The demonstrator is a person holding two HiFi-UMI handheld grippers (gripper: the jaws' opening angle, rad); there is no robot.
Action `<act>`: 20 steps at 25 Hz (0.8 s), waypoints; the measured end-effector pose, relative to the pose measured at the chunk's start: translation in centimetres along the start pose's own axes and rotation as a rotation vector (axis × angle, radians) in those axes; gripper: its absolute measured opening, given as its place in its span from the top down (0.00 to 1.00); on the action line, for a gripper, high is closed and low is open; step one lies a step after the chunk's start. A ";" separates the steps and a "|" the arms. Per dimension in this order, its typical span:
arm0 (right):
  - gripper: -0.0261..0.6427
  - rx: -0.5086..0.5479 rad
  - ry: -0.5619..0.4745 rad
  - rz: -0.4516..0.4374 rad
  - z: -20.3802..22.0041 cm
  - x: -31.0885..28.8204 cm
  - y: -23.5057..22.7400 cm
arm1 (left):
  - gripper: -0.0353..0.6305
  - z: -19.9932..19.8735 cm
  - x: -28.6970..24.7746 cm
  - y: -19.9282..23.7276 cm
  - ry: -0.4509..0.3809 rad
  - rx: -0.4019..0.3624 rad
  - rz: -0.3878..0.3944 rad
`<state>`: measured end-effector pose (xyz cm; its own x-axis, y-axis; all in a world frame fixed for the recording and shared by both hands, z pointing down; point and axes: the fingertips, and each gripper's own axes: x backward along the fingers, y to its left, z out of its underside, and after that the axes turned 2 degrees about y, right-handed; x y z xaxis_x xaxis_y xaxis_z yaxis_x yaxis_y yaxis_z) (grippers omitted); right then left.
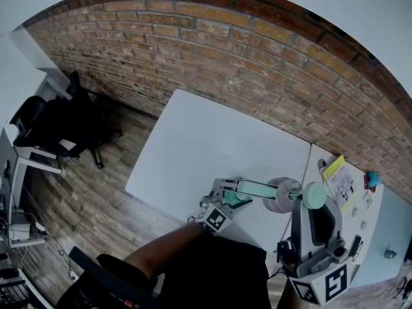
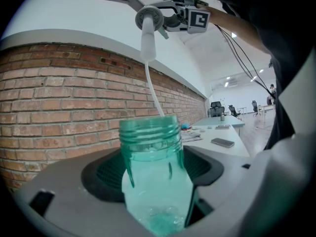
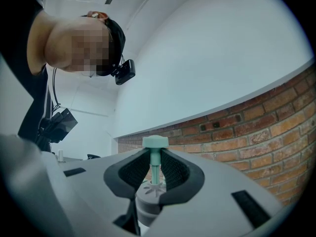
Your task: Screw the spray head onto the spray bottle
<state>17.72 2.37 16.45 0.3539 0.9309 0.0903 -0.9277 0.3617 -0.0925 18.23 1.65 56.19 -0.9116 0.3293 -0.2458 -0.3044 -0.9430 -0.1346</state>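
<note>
Jaws of the left gripper (image 1: 233, 197) stand moderately wide, clamped on the body of a clear green spray bottle (image 2: 157, 191). Its threaded neck points away from the gripper. The right gripper (image 3: 154, 174), jaws drawn narrow, pinches the spray head (image 3: 155, 142) at its slim green stem, with the white collar on one side of the pads and the green button on the other.

From that collar a thin white tube (image 2: 153, 90) runs down to the rim of the bottle's open mouth. The collar itself is held clear of the threads, so the head is not yet screwed on.

Seen from the head camera, the two grippers meet almost at a right angle, bottle and head lined up between them. A bare forearm (image 1: 164, 250) trails behind the left gripper.

Both grippers are held above a white table (image 1: 206, 140), with a brick wall (image 1: 193, 50) beyond it. A black office chair (image 1: 58, 124) stands on the wooden floor well off to the left gripper's left, and papers (image 1: 341, 179) lie on a neighbouring table just past the right gripper.
</note>
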 end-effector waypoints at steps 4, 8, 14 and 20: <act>0.85 0.017 0.015 0.002 1.0 0.5 -0.4 | 0.44 0.0 -0.1 0.0 0.000 0.002 -0.003; 0.85 -0.003 0.038 0.014 2.4 0.6 -1.0 | 0.44 0.8 -0.2 -0.2 0.008 -0.008 0.002; 0.85 -0.020 0.055 0.024 3.4 0.8 -1.5 | 0.44 -0.1 0.0 0.1 0.005 0.006 -0.004; 0.85 -0.020 0.069 0.015 4.6 0.5 -1.3 | 0.44 0.4 -0.2 0.0 0.008 -0.015 0.000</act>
<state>18.58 2.15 21.16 0.3483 0.9371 0.0201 -0.9305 0.3483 -0.1130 18.27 1.59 56.57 -0.9095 0.3296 -0.2532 -0.3001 -0.9423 -0.1484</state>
